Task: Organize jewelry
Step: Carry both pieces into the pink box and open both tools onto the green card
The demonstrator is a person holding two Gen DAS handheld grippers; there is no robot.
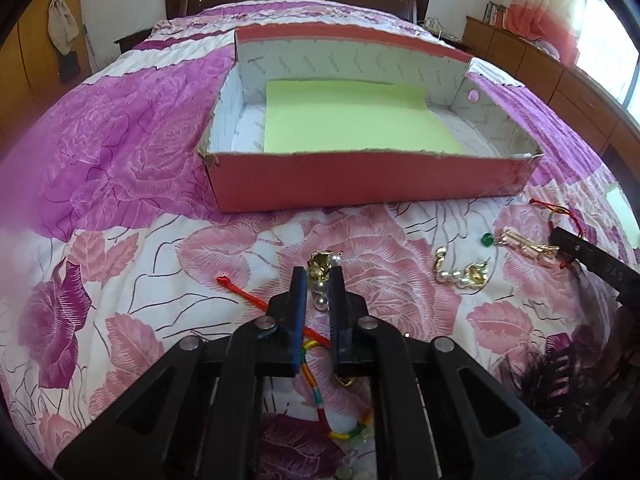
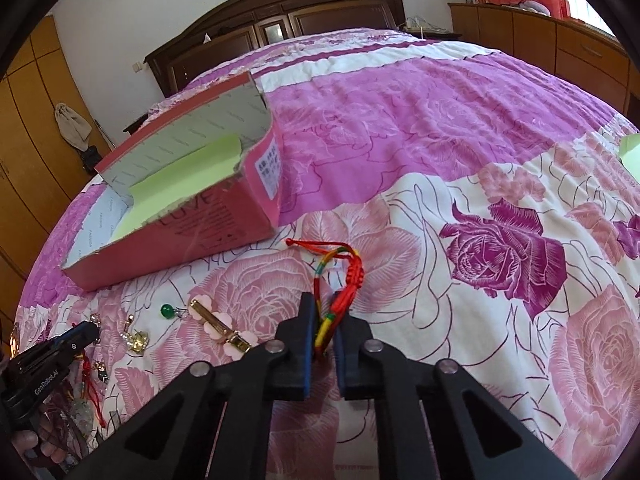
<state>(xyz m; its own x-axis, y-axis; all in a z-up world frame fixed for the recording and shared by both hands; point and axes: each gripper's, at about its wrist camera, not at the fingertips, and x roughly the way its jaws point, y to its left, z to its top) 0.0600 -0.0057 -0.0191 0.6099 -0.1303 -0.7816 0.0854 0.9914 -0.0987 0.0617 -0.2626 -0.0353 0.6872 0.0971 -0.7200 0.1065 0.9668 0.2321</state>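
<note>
Pink box point(image 1: 360, 184), green sheet point(image 1: 352, 120); rose-patterned bedspread point(image 2: 460, 128); red-yellow-green cord bracelet point(image 2: 340, 280).

Pearl-gold earring point(image 1: 325, 280) & multicolour cord bracelet point(image 2: 328, 320) on bedspread, nr red box point(image 1: 360, 184) w/ green liner.

Floral bedspread point(image 1: 120, 208), dark wooden headboard point(image 2: 280, 28)

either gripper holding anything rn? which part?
Left gripper: pearl-and-gold earring, pinched at its pearl drop. Right gripper: braided multicolour cord bracelet, pinched on the cord.
</note>
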